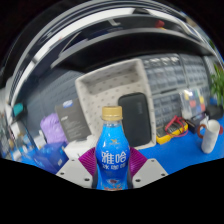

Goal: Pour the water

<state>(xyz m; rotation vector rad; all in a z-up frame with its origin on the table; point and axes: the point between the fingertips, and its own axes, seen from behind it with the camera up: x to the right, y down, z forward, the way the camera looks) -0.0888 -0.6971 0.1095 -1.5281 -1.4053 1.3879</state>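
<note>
- A clear plastic bottle with an orange cap and a blue label printed in white characters stands upright between the jaws of the gripper, and the magenta pads sit tight against its label on both sides, so the jaws appear closed on it.
- The bottle's base is hidden below the fingers, so whether it hangs in the air or rests on the blue-covered table cannot be told.
- The orange cap looks seated on the neck. Judging from that, tipping now would pour nothing; the cap probably has to come off first, and with one gripper that is awkward.
- The pads hold the bottle low on the label, well below the cap. Once the bottle tilts, the liquid's weight could make it pivot or slide between the pads, especially if the label is slick.
- Squeezing harder to prevent that could dent the thin plastic wall and push water out in a spurt once the cap is off.
- No obvious receiving cup shows just ahead of the jaws. A white cup-like container stands well off to the right on the table, beside small yellow and red objects too blurred to identify; if that is the target, the carry across risks clipping them.
- A purple object and a grey box-like unit lie beyond the bottle, apart from it.
</note>
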